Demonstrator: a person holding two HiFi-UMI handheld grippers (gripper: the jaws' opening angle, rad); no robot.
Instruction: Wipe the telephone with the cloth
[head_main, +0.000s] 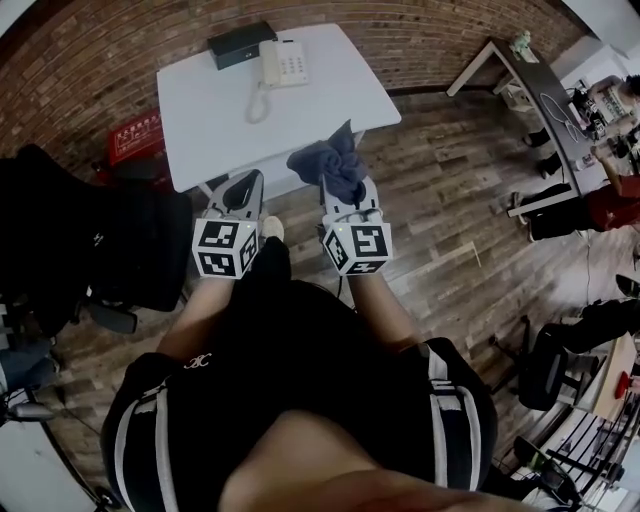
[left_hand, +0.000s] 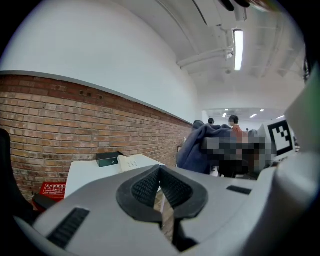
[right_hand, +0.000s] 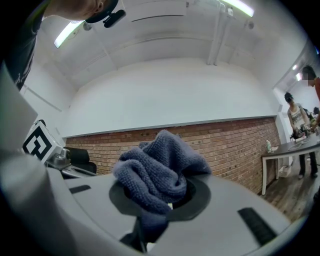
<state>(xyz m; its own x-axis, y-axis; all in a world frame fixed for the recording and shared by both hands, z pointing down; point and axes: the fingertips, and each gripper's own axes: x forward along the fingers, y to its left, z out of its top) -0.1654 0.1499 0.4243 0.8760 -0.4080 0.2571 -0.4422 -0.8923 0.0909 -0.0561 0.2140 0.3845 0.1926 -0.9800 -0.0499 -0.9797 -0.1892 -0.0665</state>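
A cream telephone (head_main: 283, 62) with a coiled cord lies at the far end of a white table (head_main: 300, 110); it also shows small in the left gripper view as the telephone (left_hand: 131, 161). My right gripper (head_main: 345, 187) is shut on a bunched dark blue cloth (head_main: 331, 166), held in the air short of the table's near edge. The cloth (right_hand: 159, 172) fills the jaws in the right gripper view. My left gripper (head_main: 243, 190) hangs beside it, shut with nothing in it, its pads meeting (left_hand: 160, 187).
A dark box (head_main: 241, 43) sits next to the telephone. A red crate (head_main: 134, 139) stands on the wooden floor left of the table, and a black chair (head_main: 90, 240) is at my left. People work at a dark desk (head_main: 545, 95) at far right.
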